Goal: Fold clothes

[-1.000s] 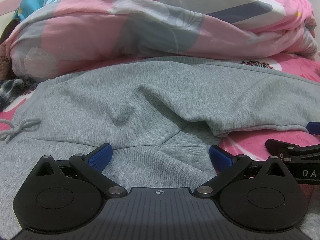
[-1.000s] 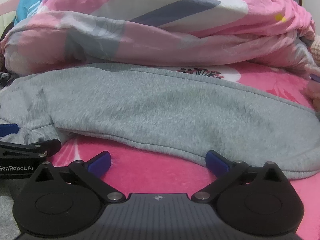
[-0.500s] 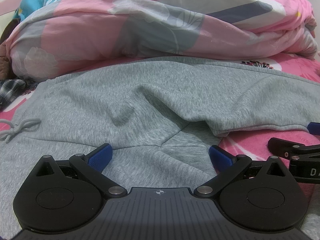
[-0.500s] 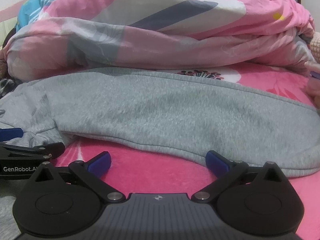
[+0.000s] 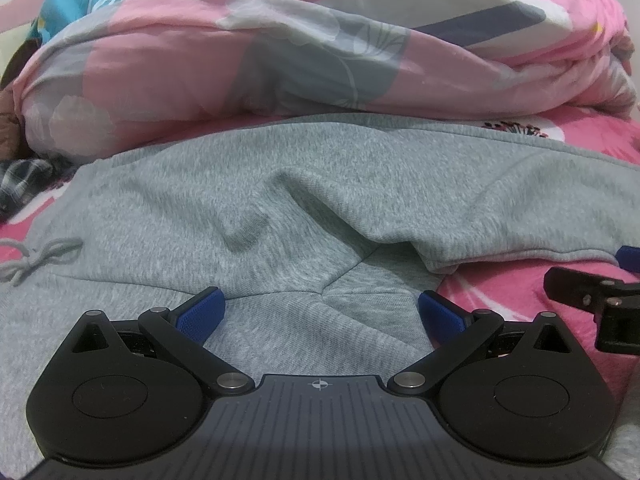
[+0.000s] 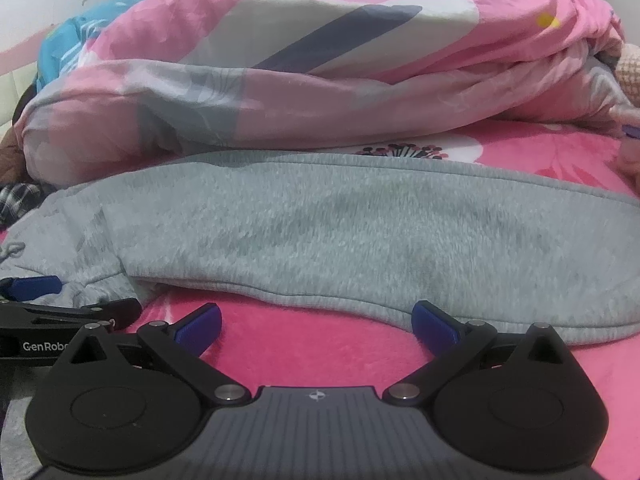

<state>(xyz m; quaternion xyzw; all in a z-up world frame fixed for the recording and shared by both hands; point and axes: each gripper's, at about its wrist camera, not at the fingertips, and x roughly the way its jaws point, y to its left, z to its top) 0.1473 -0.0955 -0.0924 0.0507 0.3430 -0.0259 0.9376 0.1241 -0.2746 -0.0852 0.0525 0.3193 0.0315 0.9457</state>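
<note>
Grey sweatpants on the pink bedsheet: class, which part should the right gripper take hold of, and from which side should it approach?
Grip the near hem edge of the grey sweatpants leg, coming from the front, low over the pink bedsheet. That edge lies just ahead of the open right gripper, folded thick and slightly lifted off the sheet, so one finger could probably slip under it.

R tongs (image 6: 316,322) wide apart over pink sheet (image 6: 320,352), grey sweatpants (image 6: 340,232) just ahead, nothing gripped.

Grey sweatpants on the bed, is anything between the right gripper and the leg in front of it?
Nothing visible. The right gripper is open over bare pink sheet, and the grey sweatpants leg hem lies just ahead.
</note>
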